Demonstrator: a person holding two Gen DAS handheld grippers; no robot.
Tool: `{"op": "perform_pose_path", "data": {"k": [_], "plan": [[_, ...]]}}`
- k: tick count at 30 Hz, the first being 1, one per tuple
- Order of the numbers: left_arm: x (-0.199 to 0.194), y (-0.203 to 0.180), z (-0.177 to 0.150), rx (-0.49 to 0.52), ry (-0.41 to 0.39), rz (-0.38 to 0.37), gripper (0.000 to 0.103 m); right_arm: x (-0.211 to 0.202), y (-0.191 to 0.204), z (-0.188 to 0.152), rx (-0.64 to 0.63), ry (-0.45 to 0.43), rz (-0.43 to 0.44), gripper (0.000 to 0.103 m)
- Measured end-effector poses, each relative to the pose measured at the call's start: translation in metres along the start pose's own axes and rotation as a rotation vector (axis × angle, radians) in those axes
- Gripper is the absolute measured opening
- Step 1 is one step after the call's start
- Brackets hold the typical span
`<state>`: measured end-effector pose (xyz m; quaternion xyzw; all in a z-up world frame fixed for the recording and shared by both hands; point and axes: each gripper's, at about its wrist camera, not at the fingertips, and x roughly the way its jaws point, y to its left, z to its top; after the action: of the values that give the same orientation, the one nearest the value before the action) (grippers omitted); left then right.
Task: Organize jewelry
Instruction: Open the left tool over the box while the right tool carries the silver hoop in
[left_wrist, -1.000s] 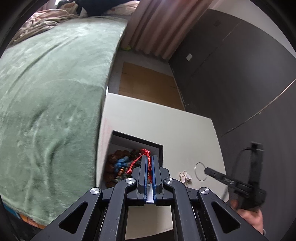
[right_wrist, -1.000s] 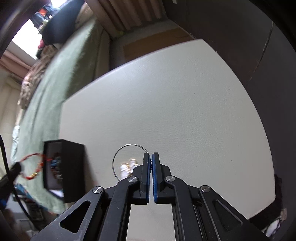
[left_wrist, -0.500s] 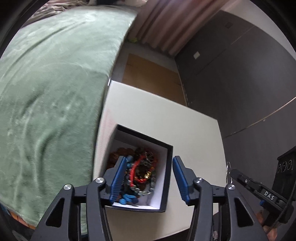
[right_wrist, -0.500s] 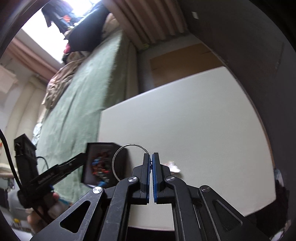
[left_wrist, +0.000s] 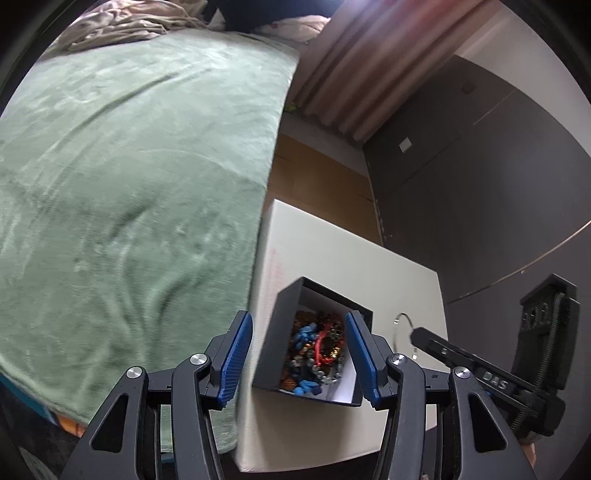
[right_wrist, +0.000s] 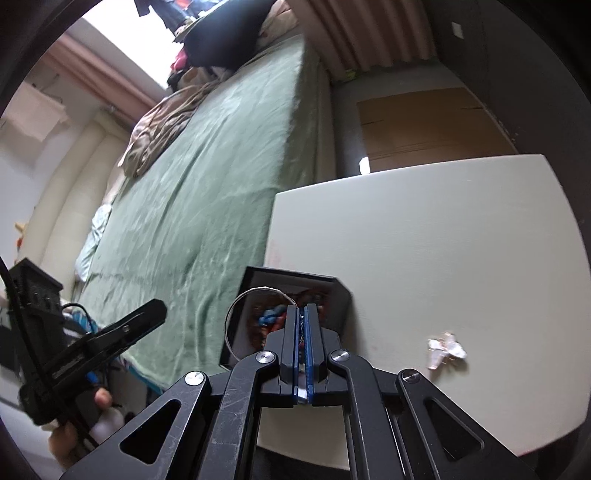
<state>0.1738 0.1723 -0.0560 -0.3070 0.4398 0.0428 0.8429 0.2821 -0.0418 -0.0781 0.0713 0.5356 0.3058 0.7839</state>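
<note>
Left gripper (left_wrist: 299, 354) released, jaws empty above the black box (left_wrist: 275, 347) of beads at the table's (right_wrist: 443, 240) bed-side edge. Right gripper (right_wrist: 302, 314) clenched on the thin silver bangle (right_wrist: 236, 306), held over the box. Small white trinket (right_wrist: 445, 349) lies near the table's front edge.

Right tool (right_wrist: 303, 314) pinched on thin wire hoop (right_wrist: 236, 310) above open jewelry box (right_wrist: 332, 291), white table (right_wrist: 443, 229).

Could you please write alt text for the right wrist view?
The shut right claw holds a thin silver ring over an open black box of beads on a pale table; a green bed lies beyond.
</note>
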Motion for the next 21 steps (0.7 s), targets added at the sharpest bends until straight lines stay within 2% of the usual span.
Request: {"op": "perform_pose_path", "data": {"k": [4,6,8,11,18,21], "plan": [[-0.011,0.009,0.001,-0.014,-0.016,0.008,0.053,0.019,0.003,0.007,0.007,0.022,0.000,0.004],[-0.013,0.012,0.002,-0.020,-0.021,0.012,0.053,0.033,-0.003,0.011,0.023,0.052,-0.041,0.009],[-0.015,0.014,0.002,-0.021,-0.024,0.013,0.053,0.034,-0.016,0.009,0.070,0.072,-0.045,0.042],[-0.015,0.014,0.001,-0.013,-0.024,0.018,0.053,0.024,-0.024,0.005,0.087,0.037,-0.039,0.054],[-0.002,-0.008,-0.003,0.028,0.002,-0.007,0.053,-0.012,-0.048,-0.001,0.111,-0.007,-0.060,0.056],[0.006,-0.025,-0.008,0.065,0.023,-0.024,0.053,-0.026,-0.061,-0.005,0.125,-0.022,-0.074,0.063]]}}
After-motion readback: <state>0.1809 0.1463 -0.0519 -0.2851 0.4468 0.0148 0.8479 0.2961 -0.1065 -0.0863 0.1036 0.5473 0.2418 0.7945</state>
